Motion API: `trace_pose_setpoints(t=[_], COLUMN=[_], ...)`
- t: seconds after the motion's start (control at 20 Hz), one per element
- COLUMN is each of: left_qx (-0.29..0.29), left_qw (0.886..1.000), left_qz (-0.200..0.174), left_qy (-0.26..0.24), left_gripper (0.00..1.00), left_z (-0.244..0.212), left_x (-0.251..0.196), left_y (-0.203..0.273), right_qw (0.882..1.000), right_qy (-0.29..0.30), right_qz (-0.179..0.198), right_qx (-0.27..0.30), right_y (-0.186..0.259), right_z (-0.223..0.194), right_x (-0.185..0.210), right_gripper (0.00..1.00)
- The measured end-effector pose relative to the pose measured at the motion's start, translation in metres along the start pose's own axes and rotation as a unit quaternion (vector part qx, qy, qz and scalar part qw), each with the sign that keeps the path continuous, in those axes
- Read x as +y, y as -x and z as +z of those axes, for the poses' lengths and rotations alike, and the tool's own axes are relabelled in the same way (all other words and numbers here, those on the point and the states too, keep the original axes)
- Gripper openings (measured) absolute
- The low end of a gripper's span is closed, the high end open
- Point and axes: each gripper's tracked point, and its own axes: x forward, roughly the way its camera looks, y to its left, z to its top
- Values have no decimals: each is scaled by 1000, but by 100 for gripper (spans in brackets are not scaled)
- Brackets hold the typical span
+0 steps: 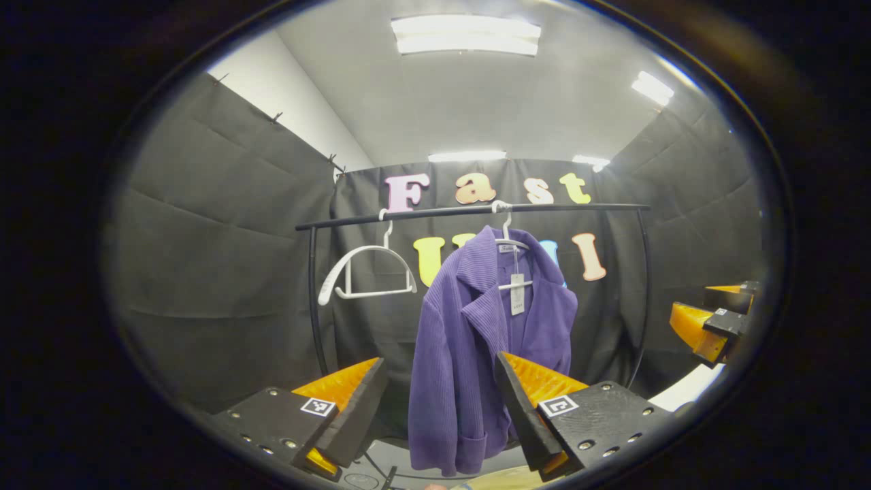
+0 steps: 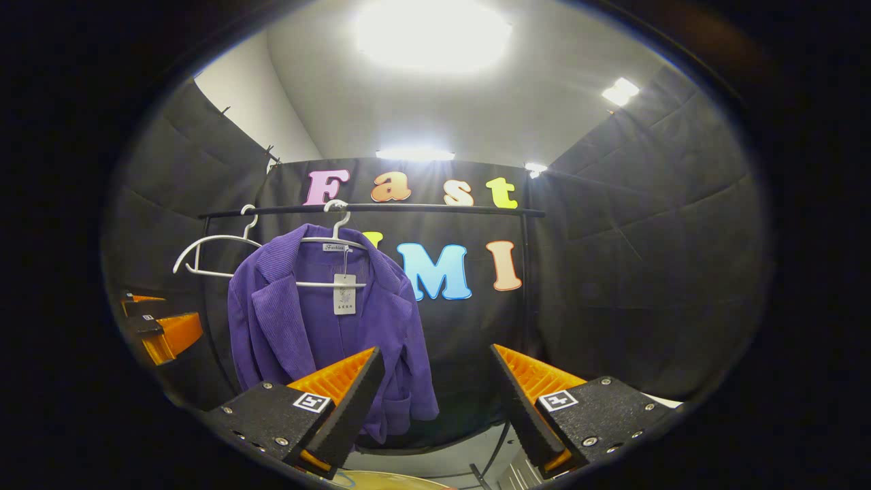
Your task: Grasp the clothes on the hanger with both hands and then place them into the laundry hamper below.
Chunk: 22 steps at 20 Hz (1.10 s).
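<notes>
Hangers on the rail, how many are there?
2: an empty hanger at the rail's left, and one hanger carrying the purple jacket beside it.

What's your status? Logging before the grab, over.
Left gripper open, right gripper open, both short of the rail. Purple jacket hanging on its hanger, untouched. Spare hanger beside it, apart; path looks clear.

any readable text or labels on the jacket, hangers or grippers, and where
Collar label of the purple jacket: script word, too blurred to read.
Hang tag: print too small to read.
Square markers on the right hand-held gripper and left hand-held gripper: patterns, no words.
</notes>
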Motion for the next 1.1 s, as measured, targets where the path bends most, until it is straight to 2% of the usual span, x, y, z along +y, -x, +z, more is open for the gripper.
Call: trace_pose_setpoints(t=[0.3, 0.5, 0.55, 0.6, 0.65, 0.7, 0.8, 1.0, 1.1], left_qx=[-20, -26, -27, -27, -26, -25, -24, -13, -11], left_qw=[1000, 999, 999, 999, 999, 999, 999, 998, 997], left_qz=[3, 21, 23, 26, 31, 36, 48, 61, 71], left_qy=[14, 17, 17, 15, 11, 7, 3, 5, 12], left_gripper=[92, 94, 94, 89, 94, 94, 89, 94, 89], left_z=[29, 38, 37, 37, 37, 36, 33, 18, 13], left_x=[-31, -46, -52, -57, -60, -61, -64, -75, -76], left_y=[-44, -72, -79, -88, -98, -108, -125, -154, -167], right_qw=[999, 996, 995, 994, 993, 992, 990, 986, 983], right_qy=[-12, -32, -37, -40, -42, -44, -48, -56, -62], right_qz=[42, 86, 96, 104, 109, 115, 129, 154, 169], right_qx=[-14, -19, -18, -16, -14, -13, -12, -2, 12], right_y=[-61, -100, -112, -125, -136, -146, -167, -203, -219], right_z=[16, 25, 25, 23, 22, 21, 19, 7, -5], right_x=[12, 24, 27, 30, 31, 32, 37, 48, 56], right_gripper=[95, 95, 95, 95, 95, 95, 95, 95, 94])
